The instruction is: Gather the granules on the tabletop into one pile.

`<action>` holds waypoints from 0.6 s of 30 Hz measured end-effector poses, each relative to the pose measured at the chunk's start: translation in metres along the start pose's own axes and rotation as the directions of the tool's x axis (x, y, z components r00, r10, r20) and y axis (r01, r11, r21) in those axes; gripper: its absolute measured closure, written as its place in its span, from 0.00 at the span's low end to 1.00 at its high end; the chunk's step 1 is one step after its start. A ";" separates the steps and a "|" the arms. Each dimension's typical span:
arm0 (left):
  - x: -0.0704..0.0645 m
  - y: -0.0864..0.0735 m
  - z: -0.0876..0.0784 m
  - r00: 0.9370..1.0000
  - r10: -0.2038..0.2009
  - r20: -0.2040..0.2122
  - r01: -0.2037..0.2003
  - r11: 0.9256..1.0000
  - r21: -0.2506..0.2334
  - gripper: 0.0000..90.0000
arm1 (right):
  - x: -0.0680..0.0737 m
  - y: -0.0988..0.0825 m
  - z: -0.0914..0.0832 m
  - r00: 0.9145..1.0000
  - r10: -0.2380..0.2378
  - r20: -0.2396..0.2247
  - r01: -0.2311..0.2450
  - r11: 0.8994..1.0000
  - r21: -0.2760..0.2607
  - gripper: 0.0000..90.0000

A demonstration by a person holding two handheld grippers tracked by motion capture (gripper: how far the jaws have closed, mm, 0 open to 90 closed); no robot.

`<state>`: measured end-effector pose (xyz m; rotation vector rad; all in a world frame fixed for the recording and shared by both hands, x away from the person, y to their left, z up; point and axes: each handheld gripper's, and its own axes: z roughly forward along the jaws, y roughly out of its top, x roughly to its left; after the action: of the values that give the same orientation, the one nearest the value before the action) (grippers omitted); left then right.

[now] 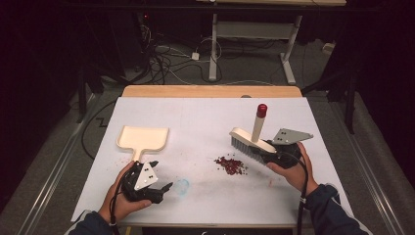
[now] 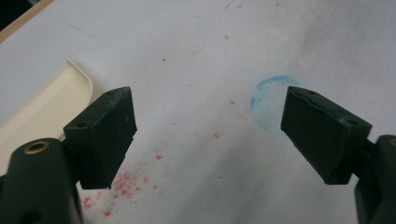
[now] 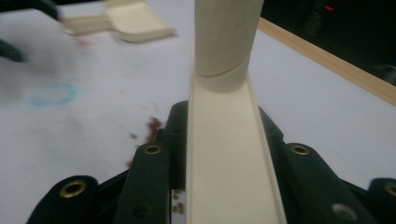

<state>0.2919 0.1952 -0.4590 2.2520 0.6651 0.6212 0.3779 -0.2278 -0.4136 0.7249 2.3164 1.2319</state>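
A cream dustpan [image 1: 143,138] lies flat at the left of the white sheet, its handle toward me. My left gripper [image 1: 162,174] hovers just below that handle, open and holding nothing; in its own view the left gripper [image 2: 210,126] spans bare sheet with the dustpan [image 2: 42,112] at the left. My right gripper [image 1: 266,151] is shut on a cream brush [image 1: 252,139] with grey bristles and a red-tipped handle [image 1: 262,110]. The brush back [image 3: 229,154] runs up between the jaws. A small pile of red crumbs [image 1: 231,165] lies just left of the bristles.
A faint blue circle [image 1: 181,186] is drawn on the sheet right of my left gripper, and the blue circle [image 2: 268,105] sits near its right jaw. Scattered red specks [image 2: 121,182] lie near the dustpan. The wooden table edge [image 1: 210,91] runs along the far side.
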 end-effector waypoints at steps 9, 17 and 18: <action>-0.001 0.000 0.001 1.000 0.001 0.004 -0.001 1.000 0.002 0.19 | 0.019 -0.010 0.032 0.995 0.017 0.102 -0.024 0.998 0.064 0.75; -0.001 0.000 0.000 1.000 0.004 0.003 -0.004 1.000 0.001 0.19 | 0.052 -0.005 0.040 0.996 -0.051 0.067 0.046 0.997 0.068 0.75; -0.001 0.000 0.000 1.000 0.002 0.002 -0.002 1.000 0.000 0.19 | 0.054 -0.004 0.039 0.996 -0.053 0.074 0.048 0.997 0.065 0.75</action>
<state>0.2914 0.1944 -0.4591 2.2530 0.6615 0.6200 0.3576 -0.1718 -0.4441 0.7177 2.3063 1.0942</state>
